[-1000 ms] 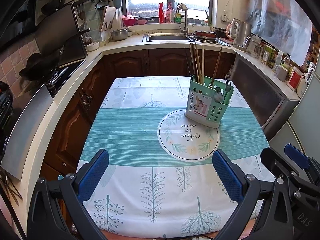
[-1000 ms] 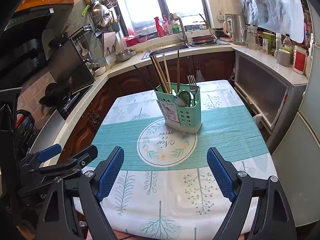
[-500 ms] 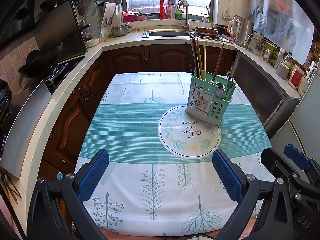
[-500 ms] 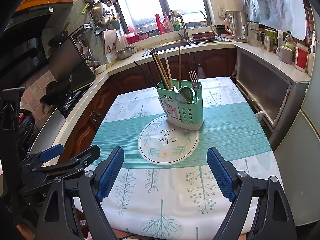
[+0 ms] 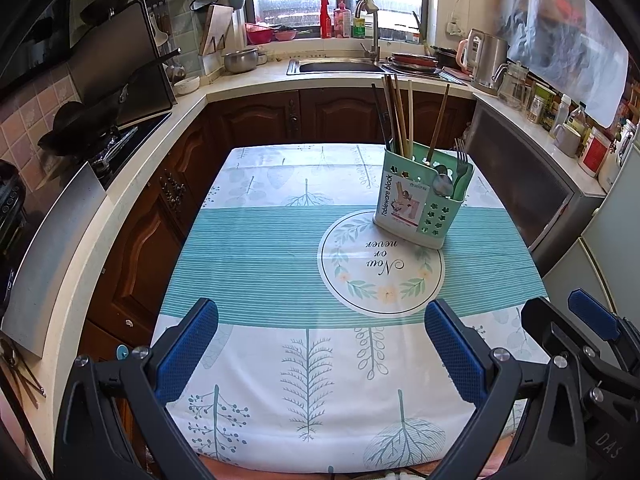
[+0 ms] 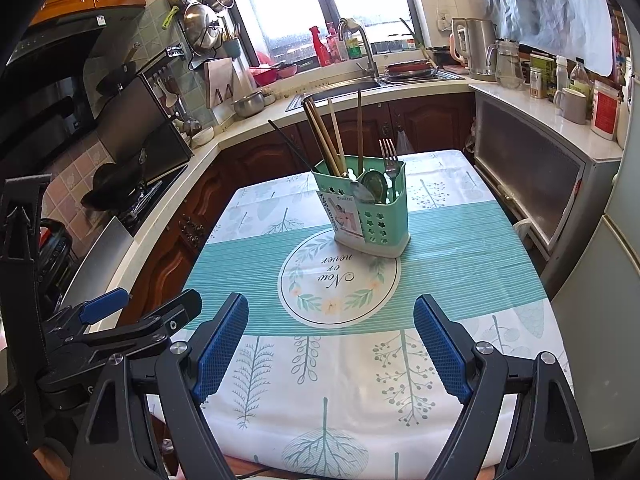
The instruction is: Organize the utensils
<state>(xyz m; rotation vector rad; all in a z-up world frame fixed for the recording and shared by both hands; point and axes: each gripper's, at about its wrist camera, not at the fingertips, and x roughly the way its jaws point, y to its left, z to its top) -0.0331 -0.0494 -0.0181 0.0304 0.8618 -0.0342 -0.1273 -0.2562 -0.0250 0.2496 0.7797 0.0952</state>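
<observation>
Chopsticks (image 6: 322, 136), spoons (image 6: 372, 188) and a fork (image 6: 389, 156) stand sorted in the caddy (image 6: 370, 216) at the counter's (image 6: 460, 264) centre. Both the left gripper (image 5: 320, 352) and right gripper (image 6: 330, 344) hover near it, jaws spread and empty; with no loose utensils visible, the task looks finished.

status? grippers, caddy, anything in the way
Left gripper and right gripper open, empty. Caddy upright on table, chopsticks, spoon, fork inside. Path clear.

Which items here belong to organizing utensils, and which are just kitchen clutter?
Job items: green utensil holder, chopsticks, spoons, fork, both open grippers, left and right.

Clutter: kettle, mug, sink, hanging pans.
</observation>
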